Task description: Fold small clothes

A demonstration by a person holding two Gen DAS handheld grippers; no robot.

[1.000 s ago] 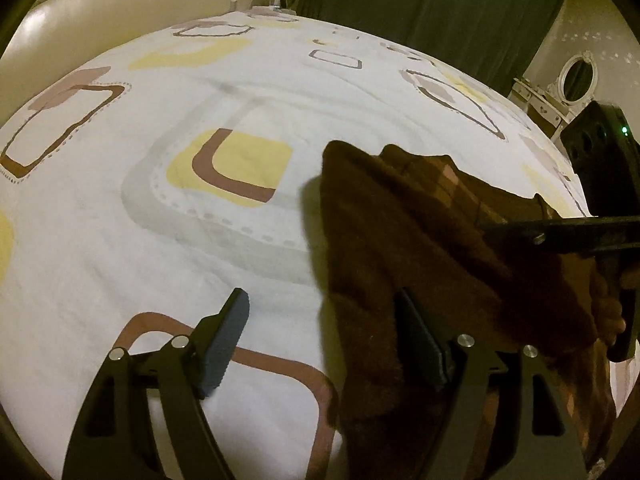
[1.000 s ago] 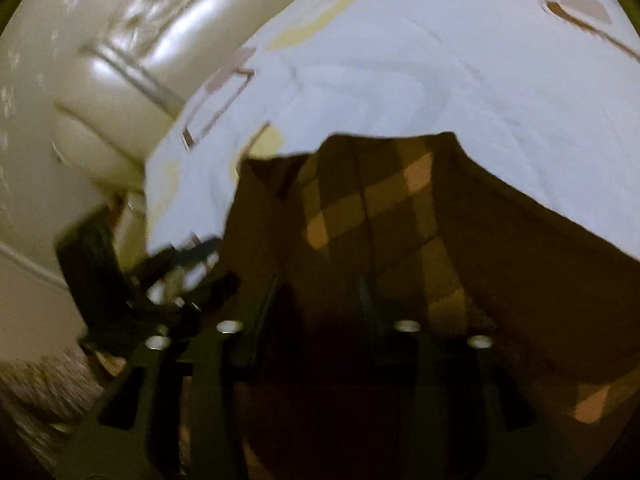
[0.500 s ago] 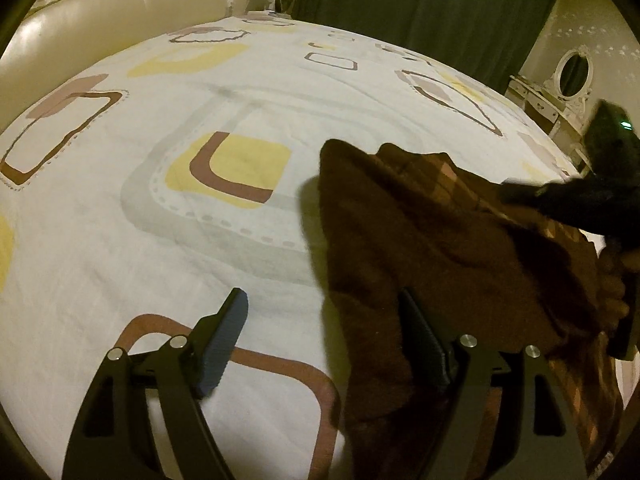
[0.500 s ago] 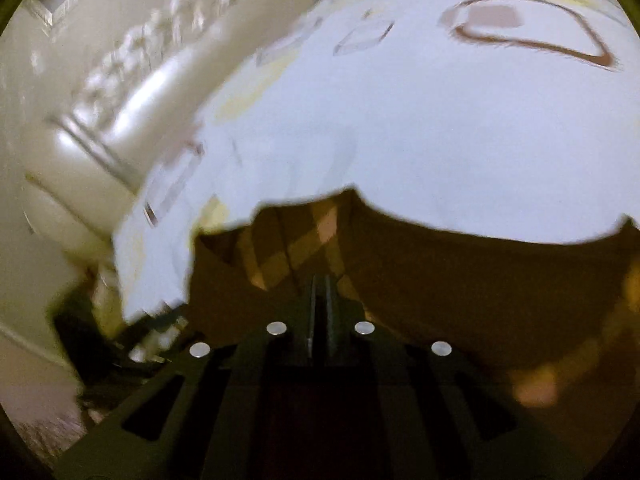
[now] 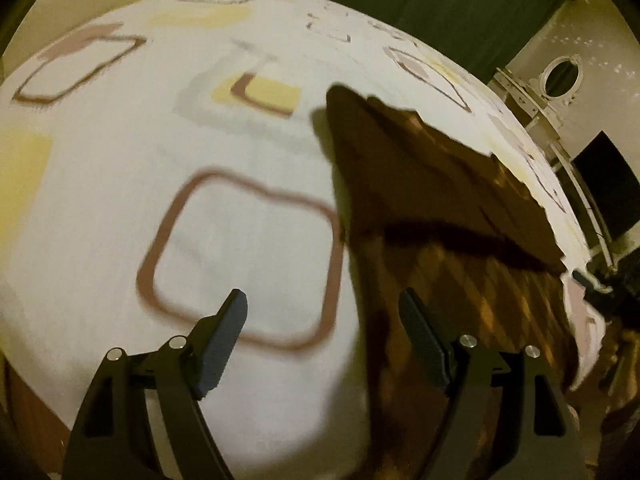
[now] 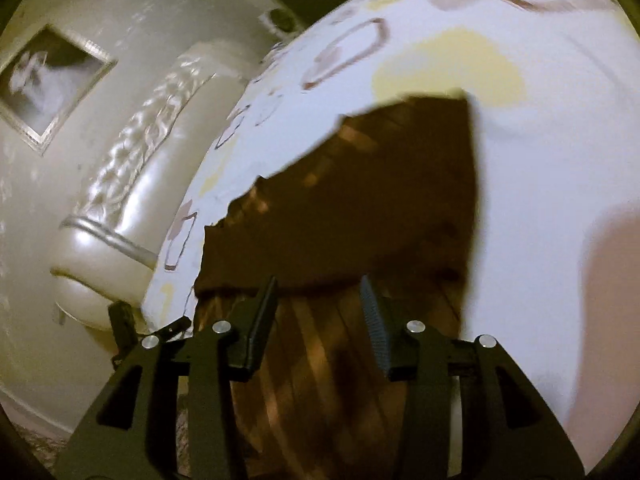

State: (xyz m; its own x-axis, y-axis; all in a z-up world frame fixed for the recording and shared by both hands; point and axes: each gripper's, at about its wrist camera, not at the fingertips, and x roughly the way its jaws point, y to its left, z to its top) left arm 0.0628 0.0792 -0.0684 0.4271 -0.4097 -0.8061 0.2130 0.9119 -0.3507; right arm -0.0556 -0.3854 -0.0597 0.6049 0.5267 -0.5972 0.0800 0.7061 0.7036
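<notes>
The cloth lies on the bed, brown with an orange check, one layer folded over another; a dark fold line crosses it about halfway up in my left view; its long axis runs from the near bed edge away toward the far corner, which comes to a point.

From my left claw the cloth lies to the right; its left edge runs just inside my right finger, so that finger stands over cloth and the other over bare sheet; the claw is wide apart and holds nothing.

My right claw sits straight over the near part of the cloth, fold line just ahead of the tips; its jaws are opening, about half apart, cloth below but nothing pinched between the pads.

I judge the right claw the nearer for the next fold; the near checked end lies directly under it, whereas my left would have to shift right to take the edge.
</notes>
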